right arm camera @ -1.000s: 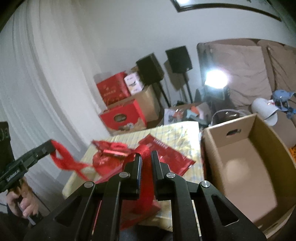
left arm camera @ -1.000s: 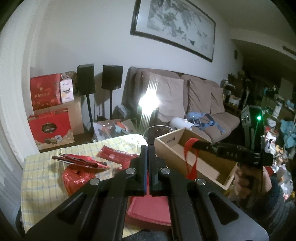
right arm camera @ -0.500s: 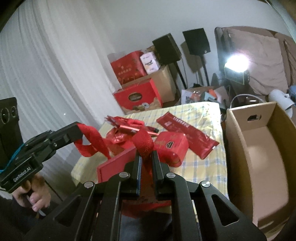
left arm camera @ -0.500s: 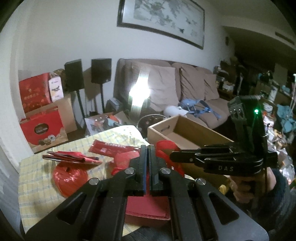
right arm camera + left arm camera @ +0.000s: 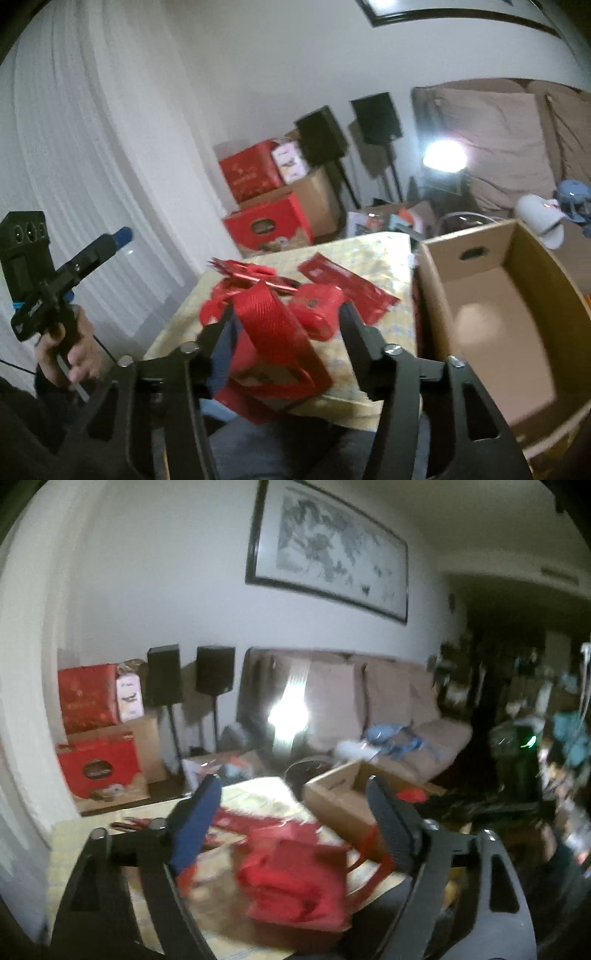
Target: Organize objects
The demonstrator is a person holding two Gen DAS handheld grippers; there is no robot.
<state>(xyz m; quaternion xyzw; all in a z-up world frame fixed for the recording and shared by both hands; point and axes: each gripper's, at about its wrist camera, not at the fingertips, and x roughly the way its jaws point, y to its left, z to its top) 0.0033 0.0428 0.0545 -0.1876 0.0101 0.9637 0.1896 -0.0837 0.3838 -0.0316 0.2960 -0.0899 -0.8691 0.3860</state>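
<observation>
A flat red gift box (image 5: 273, 384) lies at the near edge of the table with a wide red ribbon (image 5: 264, 314) looped loosely over it. My right gripper (image 5: 285, 313) hangs just above, jaws opening; the ribbon loop stands between the fingers but the pads do not press it. The left gripper (image 5: 292, 784) is opening wide over the same red box (image 5: 295, 878); a ribbon end (image 5: 373, 843) trails beside its right finger (image 5: 391, 823). In the right wrist view the left gripper (image 5: 92, 254) is off to the left in a hand.
An open, bare cardboard box (image 5: 524, 317) stands right of the table with the yellow checked cloth (image 5: 369, 254). A red packet (image 5: 347, 284), a red tin (image 5: 319, 306) and red foil pieces (image 5: 240, 271) lie on it. Behind are speakers, red cartons and a sofa.
Both grippers were shut on the red ribbon, stretched between them. Both have now opened and let it go, and the ribbon has slumped onto the red box.
</observation>
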